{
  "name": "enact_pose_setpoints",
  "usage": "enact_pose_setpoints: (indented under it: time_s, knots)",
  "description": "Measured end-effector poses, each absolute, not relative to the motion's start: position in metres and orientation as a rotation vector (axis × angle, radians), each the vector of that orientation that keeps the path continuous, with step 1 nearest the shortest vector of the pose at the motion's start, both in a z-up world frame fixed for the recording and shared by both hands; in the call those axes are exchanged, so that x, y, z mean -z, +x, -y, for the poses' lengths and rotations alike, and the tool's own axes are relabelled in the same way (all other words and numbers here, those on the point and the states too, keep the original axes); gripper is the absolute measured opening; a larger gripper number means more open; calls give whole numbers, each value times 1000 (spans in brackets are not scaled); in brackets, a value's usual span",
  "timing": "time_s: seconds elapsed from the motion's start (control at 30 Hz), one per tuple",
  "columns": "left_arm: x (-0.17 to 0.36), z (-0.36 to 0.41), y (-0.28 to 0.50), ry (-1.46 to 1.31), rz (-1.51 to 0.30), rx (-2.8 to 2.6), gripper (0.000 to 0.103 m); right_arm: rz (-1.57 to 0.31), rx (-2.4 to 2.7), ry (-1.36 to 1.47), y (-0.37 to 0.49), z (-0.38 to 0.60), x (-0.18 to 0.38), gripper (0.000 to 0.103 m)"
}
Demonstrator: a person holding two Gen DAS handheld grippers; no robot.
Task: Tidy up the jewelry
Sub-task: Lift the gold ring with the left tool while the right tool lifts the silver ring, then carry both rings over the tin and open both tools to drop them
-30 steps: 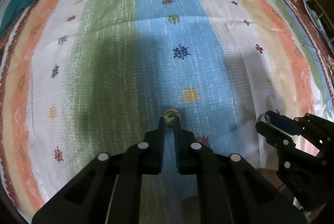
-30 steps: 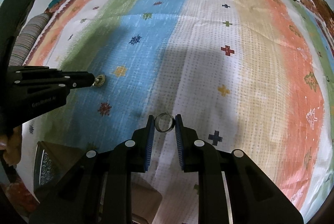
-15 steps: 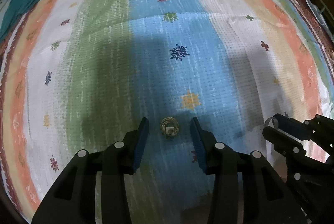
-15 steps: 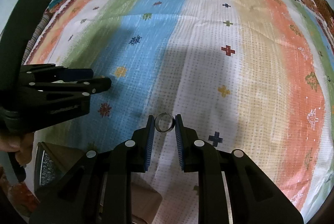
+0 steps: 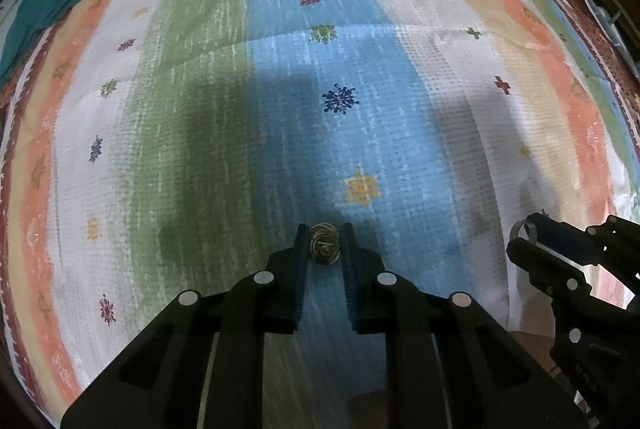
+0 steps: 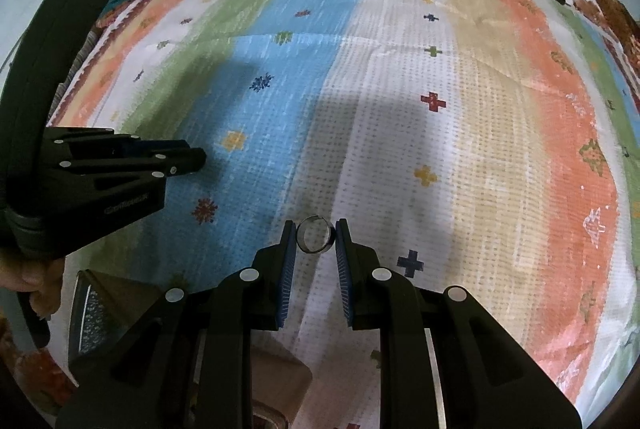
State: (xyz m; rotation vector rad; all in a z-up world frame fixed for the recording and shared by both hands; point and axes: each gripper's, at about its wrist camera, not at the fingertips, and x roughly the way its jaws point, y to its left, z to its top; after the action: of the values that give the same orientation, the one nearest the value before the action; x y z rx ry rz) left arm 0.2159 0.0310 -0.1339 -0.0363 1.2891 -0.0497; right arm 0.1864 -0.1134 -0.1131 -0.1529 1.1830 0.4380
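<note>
Left tool (image 5: 325,245) reclosed on wire ring (image 5: 325,248) | right tool (image 6: 316,233) grips band (image 6: 316,233)

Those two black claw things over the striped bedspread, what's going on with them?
A person holds one in each hand to sort jewelry. The left gripper has its fingers closed around a small ornate coiled ring over the blue stripe of the bedspread. The right gripper pinches a plain silver band ring by its sides, above the white stripe. Neither ring is put away yet.
</note>
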Motion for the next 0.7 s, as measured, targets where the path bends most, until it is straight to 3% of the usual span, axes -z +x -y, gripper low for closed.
enact_pose_setpoints:
  time_s: [0.7]
  knots:
    - [57,-22,156,-105,-1113,110,15,-1050,-445,-154,146,118,63,21]
